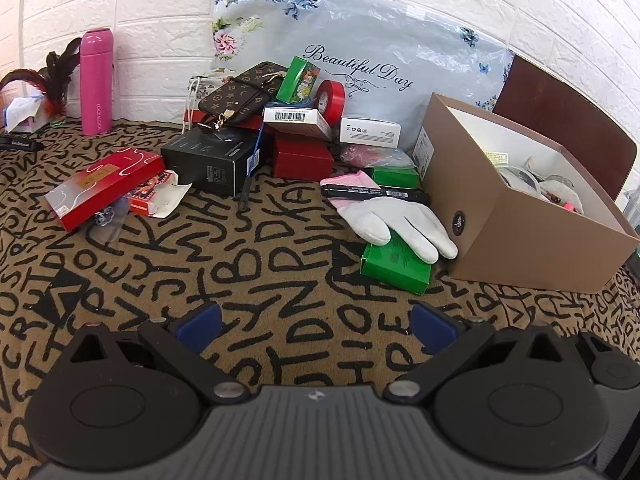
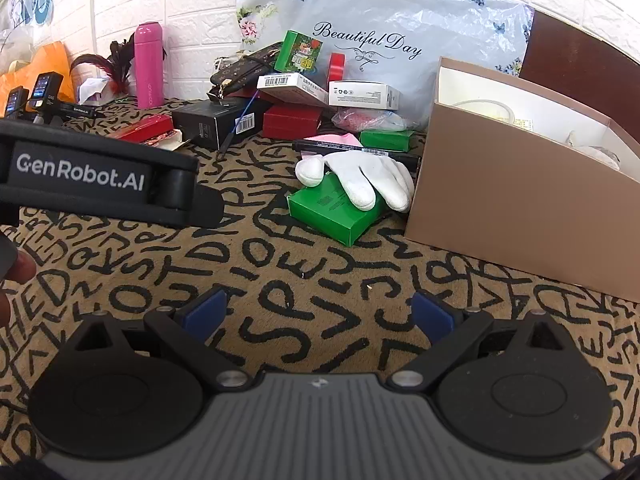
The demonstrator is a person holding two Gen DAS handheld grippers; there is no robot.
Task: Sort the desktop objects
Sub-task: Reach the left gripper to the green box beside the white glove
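STEP: between picks, we judge | left gripper [image 1: 316, 326] and right gripper [image 2: 318, 314] both released, holding nothing | white glove [image 1: 404, 220] on green box [image 1: 394, 262], centre-right, touching brown box [image 1: 532, 236] | NEXT: we approach the glove.

Both wrist views low over tablecloth [image 1: 280, 248], facing wall, sharing brown box [image 2: 520, 208]

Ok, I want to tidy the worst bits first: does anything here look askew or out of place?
Yes. A white glove lies draped over a green box beside the brown cardboard box. The red flat box sits tilted across an opened card packet. The pile at the back is stacked crookedly.
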